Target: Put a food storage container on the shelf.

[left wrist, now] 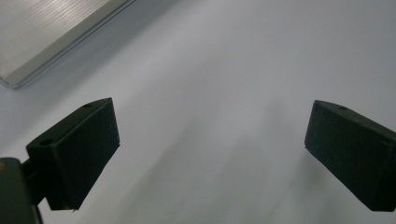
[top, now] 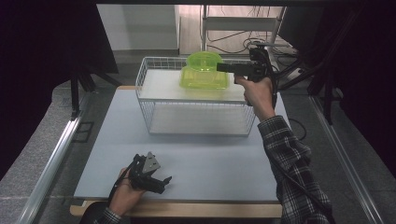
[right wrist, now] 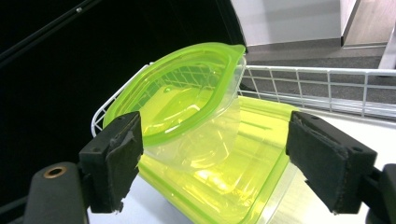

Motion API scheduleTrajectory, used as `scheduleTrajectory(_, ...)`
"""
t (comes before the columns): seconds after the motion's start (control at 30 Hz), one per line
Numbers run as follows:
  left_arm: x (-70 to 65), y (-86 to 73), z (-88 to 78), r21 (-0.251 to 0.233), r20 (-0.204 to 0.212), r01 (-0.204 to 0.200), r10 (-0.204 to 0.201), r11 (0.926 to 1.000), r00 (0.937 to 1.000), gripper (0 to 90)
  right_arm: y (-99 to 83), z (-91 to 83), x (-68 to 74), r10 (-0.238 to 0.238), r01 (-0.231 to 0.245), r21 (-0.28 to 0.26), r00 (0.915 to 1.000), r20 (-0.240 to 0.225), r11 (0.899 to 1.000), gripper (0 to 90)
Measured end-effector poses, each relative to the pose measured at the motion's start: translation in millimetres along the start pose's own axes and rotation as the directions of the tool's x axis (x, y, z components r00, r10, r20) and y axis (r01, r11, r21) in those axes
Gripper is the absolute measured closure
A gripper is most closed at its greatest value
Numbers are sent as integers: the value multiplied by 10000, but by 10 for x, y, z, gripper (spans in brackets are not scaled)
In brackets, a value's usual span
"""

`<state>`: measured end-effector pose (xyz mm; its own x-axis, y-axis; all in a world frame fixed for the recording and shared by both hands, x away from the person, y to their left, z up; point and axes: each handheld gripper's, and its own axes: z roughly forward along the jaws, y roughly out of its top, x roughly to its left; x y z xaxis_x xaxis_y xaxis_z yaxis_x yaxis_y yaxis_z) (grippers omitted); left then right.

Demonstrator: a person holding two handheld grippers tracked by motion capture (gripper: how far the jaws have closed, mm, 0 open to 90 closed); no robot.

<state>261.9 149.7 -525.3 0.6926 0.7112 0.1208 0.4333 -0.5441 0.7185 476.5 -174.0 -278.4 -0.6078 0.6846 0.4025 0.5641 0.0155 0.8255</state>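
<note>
1. High view: a white wire basket (top: 148, 114) stands at the far middle of the grey table (top: 210, 158), with a white shelf as its upper level. On that shelf, toward the far right, sits a square green container (top: 204, 78), and a round green bowl (top: 204, 59) rests tilted on top of it, probably to stack the two in one spot.
2. The right gripper (top: 223, 67) is held level at the bowl's right side. Its jaws stand apart with nothing pressed between them, which suggests the bowl has been set down there.
3. In the right gripper view the bowl (right wrist: 180, 93) leans on the container (right wrist: 224, 172), its rim near the left pad but seemingly clear of it.
4. The left gripper (top: 161, 183) lies idle on the near left of the table, its jaws wide open over bare surface, likely parked out of the way.
</note>
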Motion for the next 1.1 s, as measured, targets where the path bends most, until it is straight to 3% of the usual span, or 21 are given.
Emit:
scheduleTrajectory(0.7,-6,3,3,77,12,-66,66,9999,10000,28,-234,-168,41,-865,867,111,9961,-156,9962,105)
scheduleTrajectory(0.87,-14,2,13,107,59,-116,115,9999,9999,28,-340,-177,52,-1508,1504,433,9885,69,9877,78)
scheduleTrajectory(1.1,-20,3,16,109,71,-147,147,9998,9999,27,-462,-188,95,-2066,2064,767,9784,-49,9755,43)
